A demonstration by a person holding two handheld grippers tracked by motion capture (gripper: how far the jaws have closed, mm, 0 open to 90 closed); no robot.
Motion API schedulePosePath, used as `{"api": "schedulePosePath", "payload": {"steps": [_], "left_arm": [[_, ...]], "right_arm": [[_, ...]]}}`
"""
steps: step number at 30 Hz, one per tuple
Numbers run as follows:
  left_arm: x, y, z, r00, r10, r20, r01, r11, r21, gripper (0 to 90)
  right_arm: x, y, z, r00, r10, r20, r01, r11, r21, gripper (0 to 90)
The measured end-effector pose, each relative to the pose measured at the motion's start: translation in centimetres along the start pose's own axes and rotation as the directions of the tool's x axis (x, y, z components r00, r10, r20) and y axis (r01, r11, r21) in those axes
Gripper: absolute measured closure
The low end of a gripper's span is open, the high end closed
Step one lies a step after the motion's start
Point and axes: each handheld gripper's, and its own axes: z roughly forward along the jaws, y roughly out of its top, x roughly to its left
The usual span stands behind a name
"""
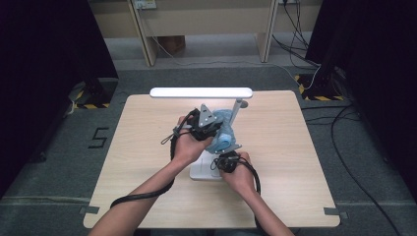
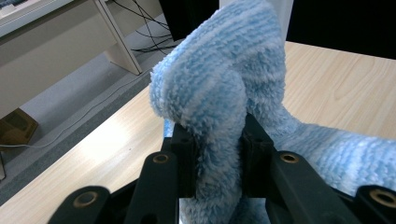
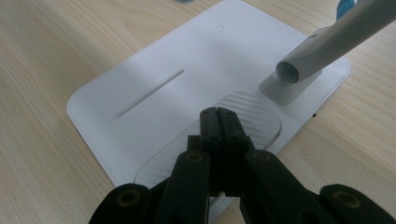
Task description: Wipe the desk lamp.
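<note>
Left gripper point(image 2: 219, 154) clamped on fluffy blue cloth point(image 2: 224, 88), centre frame against lamp stem point(image 1: 237, 115). Right gripper point(image 3: 218, 116) shut, pinning lamp base point(image 3: 140, 84). Risk: snagging, tipping lamp.

A lab-like recording room: dark screens point(image 1: 44, 59) flank one table point(image 1: 147, 147), cables point(image 1: 344, 132) trail over grey carpet point(image 1: 59, 162), hazard tape point(image 1: 319, 96).

In the high view, the blue cloth point(image 1: 223, 129) and the left gripper point(image 1: 205, 123) hide most of the lamp's arm point(image 1: 238, 110), and the hands cover part of the lamp base point(image 1: 200, 170). In the left gripper view, the cloth point(image 2: 224, 93) runs off the top and right edges
</note>
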Motion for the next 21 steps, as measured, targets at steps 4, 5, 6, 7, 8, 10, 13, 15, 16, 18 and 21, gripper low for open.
{"api": "schedulePosePath", "payload": {"steps": [4,5,6,7,8,10,13,15,16,18,21], "left_arm": [[0.02,-0.34,0.23,1.0,0.0,-0.001,0.0,1.0,0.001,71.2],[0.06,-0.4,0.25,1.0,0.006,0.0,-0.006,0.9999,0.008,71.2],[0.04,-0.5,0.34,1.0,0.006,-0.001,-0.006,1.0,0.006,71.2],[0.04,-0.5,0.34,1.0,0.006,-0.001,-0.006,1.0,0.006,71.2],[0.02,-0.57,0.43,1.0,0.004,-0.003,-0.004,1.0,0.003,71.2],[0.04,-0.62,0.48,0.9999,0.01,-0.004,-0.01,0.9999,0.006,71.2],[0.05,-0.69,0.52,0.9999,0.011,-0.004,-0.011,0.9999,0.005,71.2],[0.07,-0.76,0.55,0.9998,0.02,-0.007,-0.02,0.9997,0.011,71.2],[0.02,-0.82,0.62,0.9998,0.016,-0.008,-0.016,0.9998,0.006,71.2],[0.14,-0.88,0.66,0.9997,0.022,-0.008,-0.022,0.9997,0.011,71.2],[0.18,-0.87,0.72,0.9994,0.031,-0.015,-0.031,0.9994,0.014,71.2]], "right_arm": [[0.0,-0.01,0.0,1.0,-0.001,0.001,0.001,1.0,0.0,90.0],[-0.06,-0.02,0.02,1.0,-0.009,-0.001,0.009,1.0,-0.005,90.0],[-0.06,-0.03,0.03,0.9999,-0.01,0.0,0.01,1.0,-0.007,90.0],[-0.06,-0.03,0.03,0.9999,-0.01,0.0,0.01,1.0,-0.007,90.0],[-0.04,-0.03,0.03,0.9999,-0.012,0.002,0.012,1.0,-0.007,90.0],[-0.04,-0.04,0.03,1.0,-0.008,0.002,0.008,1.0,-0.008,90.0],[-0.05,-0.05,0.01,1.0,-0.004,0.003,0.004,1.0,-0.007,90.0],[-0.05,-0.03,0.04,1.0,-0.008,0.001,0.008,1.0,-0.007,90.0],[-0.05,-0.04,0.04,1.0,-0.008,0.001,0.008,1.0,-0.007,90.0],[-0.05,-0.12,0.02,0.9999,-0.011,0.006,0.011,1.0,-0.01,90.0],[-0.03,-0.15,0.02,0.9999,-0.012,0.007,0.012,1.0,-0.013,90.0]]}}
